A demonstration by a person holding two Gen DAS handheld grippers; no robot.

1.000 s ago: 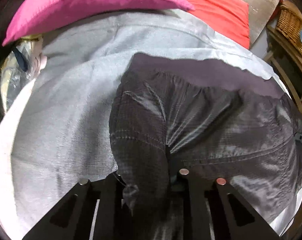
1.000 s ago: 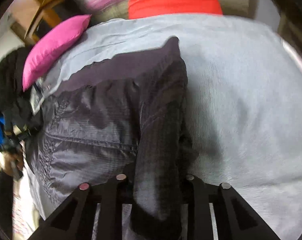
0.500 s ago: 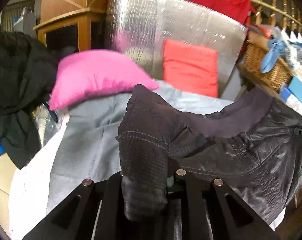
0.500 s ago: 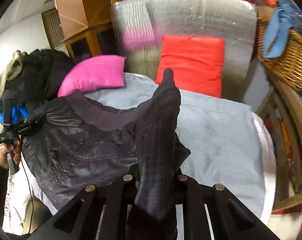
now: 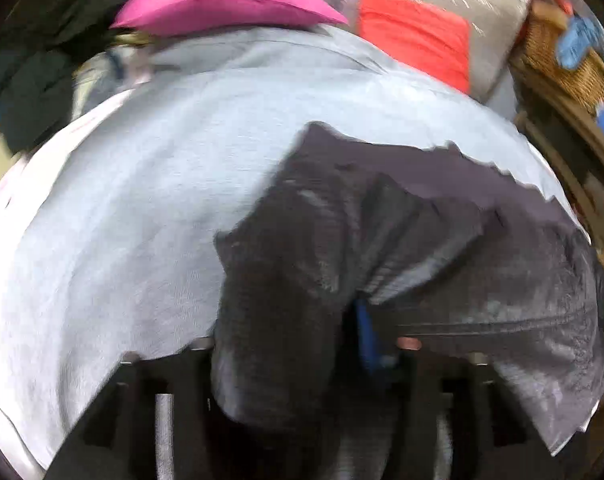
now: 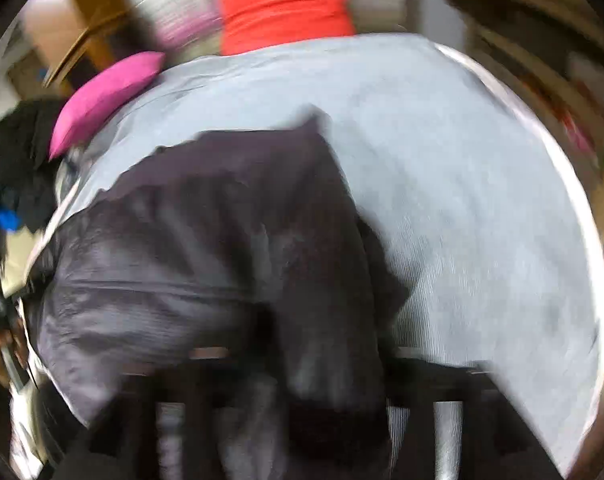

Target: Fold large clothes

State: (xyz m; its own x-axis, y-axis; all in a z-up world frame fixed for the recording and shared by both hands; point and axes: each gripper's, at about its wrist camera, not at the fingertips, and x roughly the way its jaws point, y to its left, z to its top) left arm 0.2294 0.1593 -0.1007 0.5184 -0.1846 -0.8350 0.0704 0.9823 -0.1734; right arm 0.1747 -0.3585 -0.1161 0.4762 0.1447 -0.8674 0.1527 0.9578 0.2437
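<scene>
Grey bedding covered the bed, with a pink pillow and a red cushion at its far end. My dark jacket lay spread on it. My left gripper and right gripper had both just been opening, fingers apart, a fold of jacket still draped loosely between each pair.

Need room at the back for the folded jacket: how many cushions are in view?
2: a pink cushion at the far left corner of the grey sheet, and a red-orange cushion upright against the backrest. Others may be hidden.
</scene>
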